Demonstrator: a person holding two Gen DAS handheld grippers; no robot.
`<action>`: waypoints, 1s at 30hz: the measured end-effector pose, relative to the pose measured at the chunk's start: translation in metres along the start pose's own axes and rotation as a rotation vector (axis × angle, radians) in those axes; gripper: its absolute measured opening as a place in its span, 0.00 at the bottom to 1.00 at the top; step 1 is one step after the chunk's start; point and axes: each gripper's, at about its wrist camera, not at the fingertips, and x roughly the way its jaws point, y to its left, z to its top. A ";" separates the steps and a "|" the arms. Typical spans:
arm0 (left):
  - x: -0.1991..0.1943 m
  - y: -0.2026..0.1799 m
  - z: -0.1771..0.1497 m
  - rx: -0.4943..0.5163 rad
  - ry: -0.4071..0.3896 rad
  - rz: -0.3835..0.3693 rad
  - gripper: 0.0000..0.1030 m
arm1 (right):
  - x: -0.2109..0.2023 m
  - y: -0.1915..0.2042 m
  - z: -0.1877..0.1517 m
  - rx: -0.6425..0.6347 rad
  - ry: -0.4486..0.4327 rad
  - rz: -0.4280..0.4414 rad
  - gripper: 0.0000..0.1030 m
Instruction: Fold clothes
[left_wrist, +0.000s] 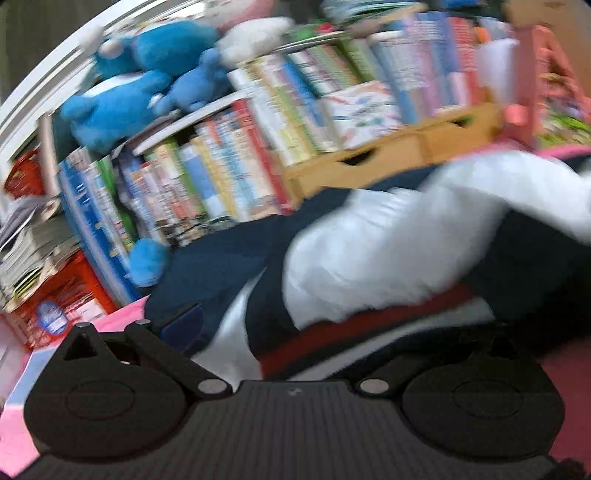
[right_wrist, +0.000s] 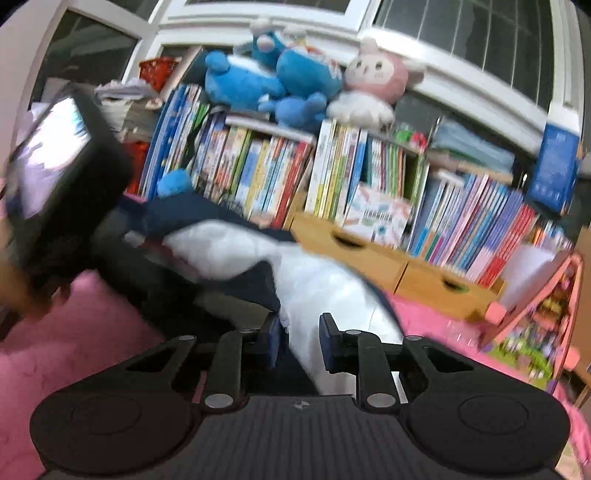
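On the pink surface below the bookshelf, the navy and white garment lies bunched. The right hand-held gripper clamps its white edge; this thin hold could slip. I cannot tell the left hand-held gripper's state.

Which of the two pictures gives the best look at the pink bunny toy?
The right wrist view: the pink bunny toy sits whole and fairly sharp atop the bookshelf. The left wrist view shows only its blurred lower part, cut off at the top edge.
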 end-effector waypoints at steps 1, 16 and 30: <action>0.002 0.008 0.003 -0.047 -0.003 0.011 1.00 | 0.002 0.004 -0.005 -0.008 0.018 -0.001 0.30; -0.035 0.106 0.011 -0.168 -0.119 0.176 1.00 | 0.002 -0.022 0.009 0.043 -0.085 -0.203 0.69; -0.161 0.219 -0.046 -0.295 -0.048 0.541 1.00 | 0.004 -0.006 0.056 0.089 -0.167 0.053 0.78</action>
